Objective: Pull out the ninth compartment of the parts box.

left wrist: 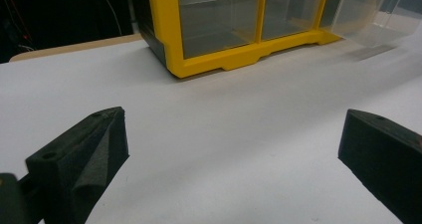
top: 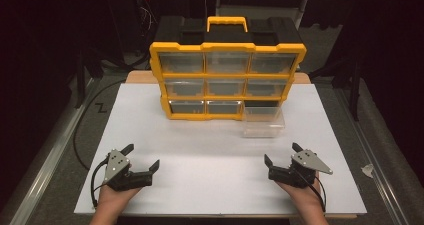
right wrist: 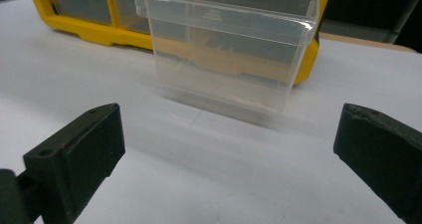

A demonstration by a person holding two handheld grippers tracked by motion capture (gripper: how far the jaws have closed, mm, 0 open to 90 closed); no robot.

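so the yellow and black plastic organizer with nine clear drawers [top: 227, 80] sits at the far middle of the white table top [top: 200, 150], and its bottom-right clear plastic drawer [top: 263, 121] is pulled forward, resting on the board. my guess is it's left out so a gripper can reach it. left gripper [top: 142, 157] and right gripper [top: 282, 152] both rest near the front edge, jaws spread wide, holding nothing. the right one points straight at that drawer.
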